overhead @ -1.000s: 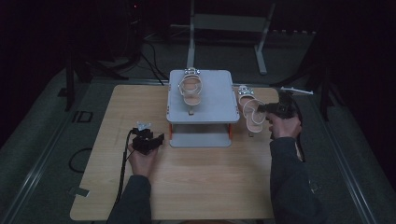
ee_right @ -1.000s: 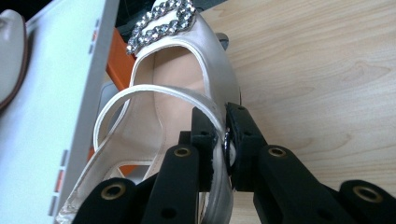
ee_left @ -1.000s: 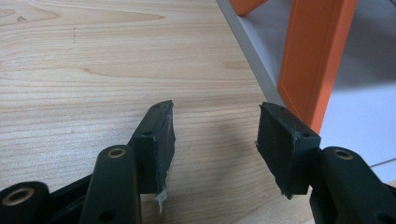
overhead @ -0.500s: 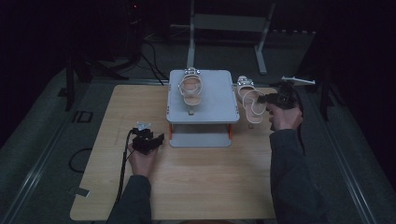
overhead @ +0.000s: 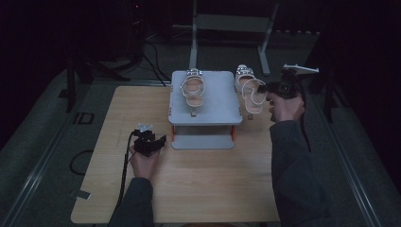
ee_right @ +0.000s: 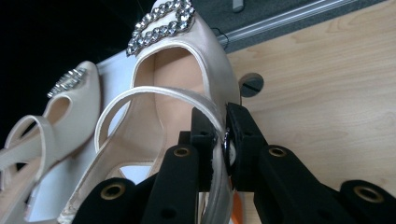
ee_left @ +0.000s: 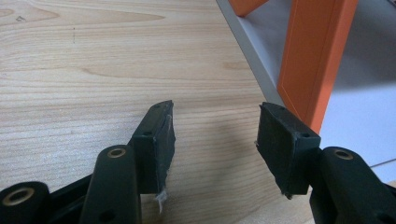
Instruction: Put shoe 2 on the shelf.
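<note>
The right gripper has its jaws clenched on the thin side edge of a cream shoe, a strappy high-heeled sandal with a sparkly buckle at the toe; in the high view this shoe sits at about two o'clock from the middle of the worktop, just beside the right edge of a small grey rack, and whether it is lifted or resting there is hard to tell. Its twin, the second shoe, lies on top of the rack at twelve o'clock. The shoe looks light, with a stiff sole but soft, narrow straps that will flex and let it swing; the satin-like upper is probably slippery, so a hold on the firmer side wall seems safer than on a strap, and the stones at the toe look easy to knock loose. The left gripper rests at about nine o'clock, jaws released and holding nothing, close to an orange leg of the rack. The worktop is pale wood, smooth and flat; the room around is dark, with metal stands behind.
</note>
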Demonstrator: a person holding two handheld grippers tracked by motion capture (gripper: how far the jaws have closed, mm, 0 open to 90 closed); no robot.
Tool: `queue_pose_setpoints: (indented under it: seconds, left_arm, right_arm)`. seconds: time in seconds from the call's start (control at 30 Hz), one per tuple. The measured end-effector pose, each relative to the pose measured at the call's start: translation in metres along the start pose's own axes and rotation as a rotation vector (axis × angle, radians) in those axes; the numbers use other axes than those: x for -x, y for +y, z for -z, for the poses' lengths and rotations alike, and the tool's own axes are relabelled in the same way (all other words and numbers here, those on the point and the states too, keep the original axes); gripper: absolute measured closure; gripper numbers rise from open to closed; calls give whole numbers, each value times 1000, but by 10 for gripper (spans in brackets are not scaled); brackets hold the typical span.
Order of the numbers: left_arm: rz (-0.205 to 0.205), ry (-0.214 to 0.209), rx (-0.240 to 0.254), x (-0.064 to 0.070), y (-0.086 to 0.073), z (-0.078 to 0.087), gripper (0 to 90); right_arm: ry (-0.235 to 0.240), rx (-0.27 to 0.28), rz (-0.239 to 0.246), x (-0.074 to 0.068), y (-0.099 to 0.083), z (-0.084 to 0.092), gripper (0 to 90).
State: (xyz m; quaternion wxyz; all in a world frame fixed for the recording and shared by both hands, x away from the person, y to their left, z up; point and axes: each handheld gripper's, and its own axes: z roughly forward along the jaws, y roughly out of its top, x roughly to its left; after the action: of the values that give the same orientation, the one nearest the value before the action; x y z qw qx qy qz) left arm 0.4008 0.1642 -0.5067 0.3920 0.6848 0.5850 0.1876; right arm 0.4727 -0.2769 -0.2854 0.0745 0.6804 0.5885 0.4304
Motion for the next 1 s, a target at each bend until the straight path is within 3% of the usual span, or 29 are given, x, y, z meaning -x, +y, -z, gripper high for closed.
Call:
queue_pose_setpoints:
  seconds: [0.57, 0.73, 0.9, 1.0]
  left_arm:
    - [1, 2, -1, 0, 0, 0, 470]
    - [0, 2, -1, 0, 0, 0, 469]
    - [1, 2, 0, 0, 0, 0, 469]
    - [0, 2, 0, 0, 0, 0, 469]
  right_arm:
    - [20, 15, 15, -40, 10, -1, 825]
    - [17, 1, 46, -58, 8, -7, 824]
    - [15, -2, 48, -72, 9, -12, 823]
    - [27, -5, 51, -88, 9, -15, 823]
